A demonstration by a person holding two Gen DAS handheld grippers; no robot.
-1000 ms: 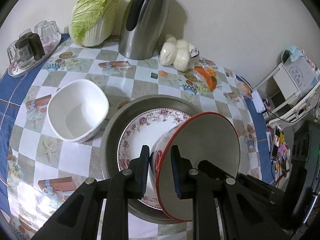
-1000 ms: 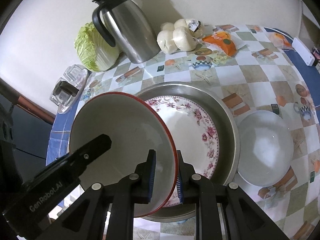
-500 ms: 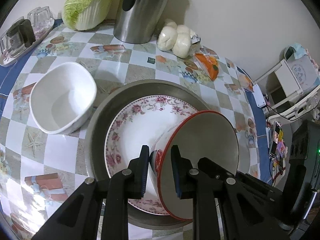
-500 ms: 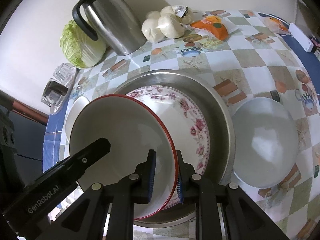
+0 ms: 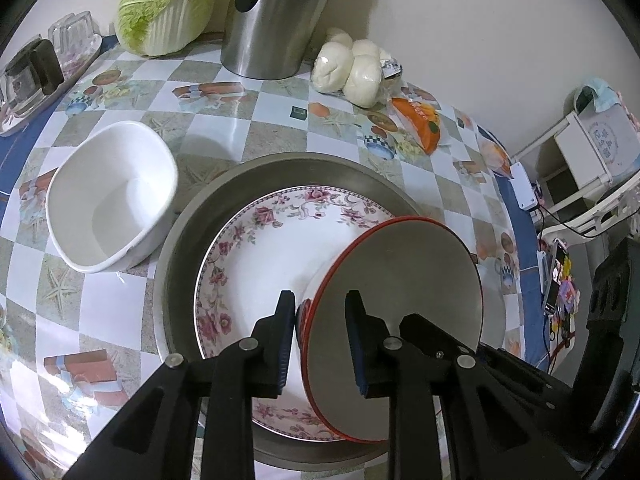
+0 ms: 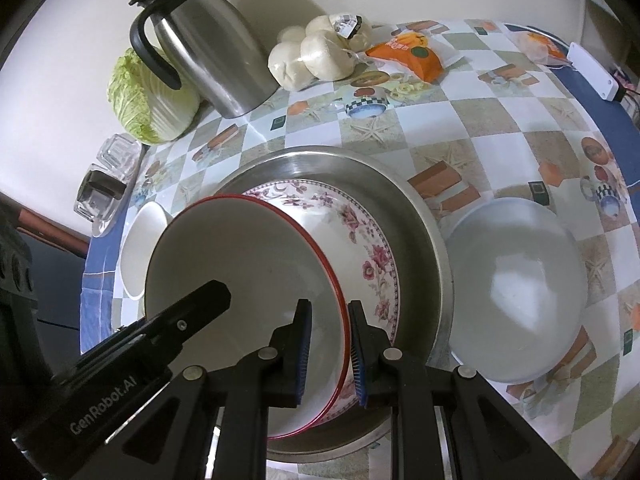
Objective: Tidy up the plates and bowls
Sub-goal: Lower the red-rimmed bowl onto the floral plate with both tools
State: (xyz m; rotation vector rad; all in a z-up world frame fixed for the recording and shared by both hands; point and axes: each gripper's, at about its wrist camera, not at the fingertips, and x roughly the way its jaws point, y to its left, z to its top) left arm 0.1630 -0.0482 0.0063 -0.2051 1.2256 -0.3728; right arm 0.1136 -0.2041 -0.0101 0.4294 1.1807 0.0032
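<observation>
A red-rimmed bowl (image 5: 400, 300) (image 6: 248, 264) leans tilted on the floral plate (image 5: 260, 248) (image 6: 360, 240), which lies inside a wide steel basin (image 5: 188, 240) (image 6: 420, 240). My left gripper (image 5: 320, 320) straddles the bowl's near rim. Its jaws are opening, and a gap shows between the inner pad and the rim. My right gripper (image 6: 328, 332) is shut on the opposite rim, one pad inside and one outside. A white square bowl (image 5: 112, 200) (image 6: 140, 248) sits left of the basin. A pale round plate (image 6: 516, 288) lies to its right.
At the back by the wall stand a steel jug (image 5: 276, 20), a cabbage (image 5: 168, 4), bagged buns (image 5: 352, 68) and an orange packet (image 5: 416, 120). A tray of glasses (image 5: 36, 68) sits at the far left. The checked tablecloth ends in a blue border.
The red-rimmed bowl has sunk lower onto the floral plate with both grippers following. The left jaws now stand slightly wider apart.
</observation>
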